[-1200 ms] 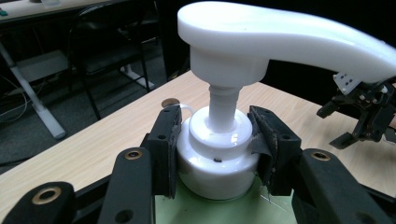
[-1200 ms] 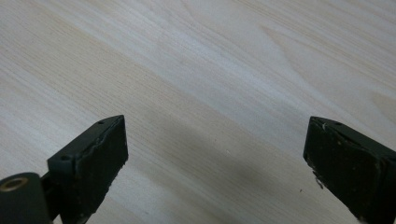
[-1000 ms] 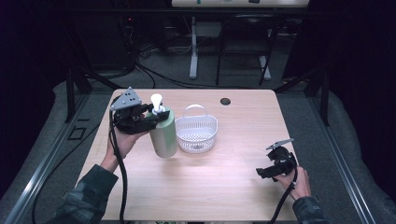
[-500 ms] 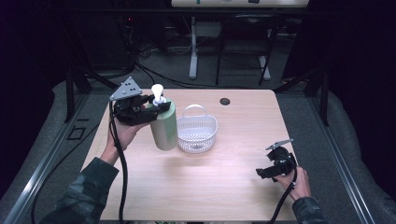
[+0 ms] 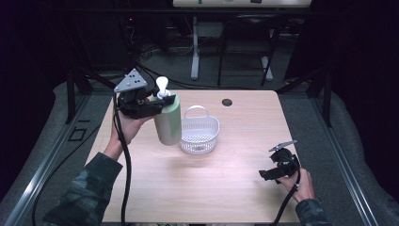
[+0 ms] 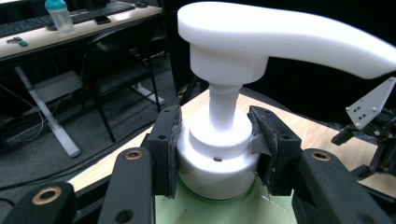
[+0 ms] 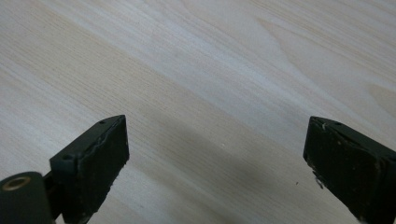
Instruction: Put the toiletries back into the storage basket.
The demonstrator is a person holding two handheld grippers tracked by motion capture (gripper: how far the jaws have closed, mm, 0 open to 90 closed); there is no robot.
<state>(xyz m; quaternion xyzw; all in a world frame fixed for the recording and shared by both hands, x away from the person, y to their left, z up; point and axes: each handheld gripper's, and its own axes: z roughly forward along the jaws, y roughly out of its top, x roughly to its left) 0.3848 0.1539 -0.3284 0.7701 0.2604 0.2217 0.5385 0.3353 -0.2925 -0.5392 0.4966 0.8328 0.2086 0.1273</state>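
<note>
A: Bottle (image 5: 168,123), green w/ white pump (image 5: 162,86) — where's it vs the left tool (image 5: 157,101)?

B: Right in it. Left tool's jaws are pinched on the white collar (image 6: 217,158) under the pump, one pad each side, touching. Bottle body hangs below the tool, tilted a bit, base looks off the bench (image 5: 197,188) in the high view. Pump spout (image 6: 299,35) in the left gripper view runs out past the jaw on that view's right.

A: Basket?

B: White mesh basket (image 5: 200,132) w/ a loop handle sits on the bench just beside the bottle, on the side away from the left hand (image 5: 126,127). Can't tell if bottle & basket touch.

A: Right tool?

B: Right tool (image 5: 269,173) is well apart from the left one, low over the bench near the person's edge, held in the right hand (image 5: 301,183). Jaws spread wide, nothing btw them; right gripper view has bare wood grain btw the two pads (image 7: 95,163).

A: Anything else near?

B: Small dark round hole (image 5: 227,102) in the bench beyond the basket. Cable (image 5: 126,174) trails from the left tool down along the camo sleeve (image 5: 89,193). Grey three-cornered plate (image 5: 130,82) on top of the left tool.
</note>
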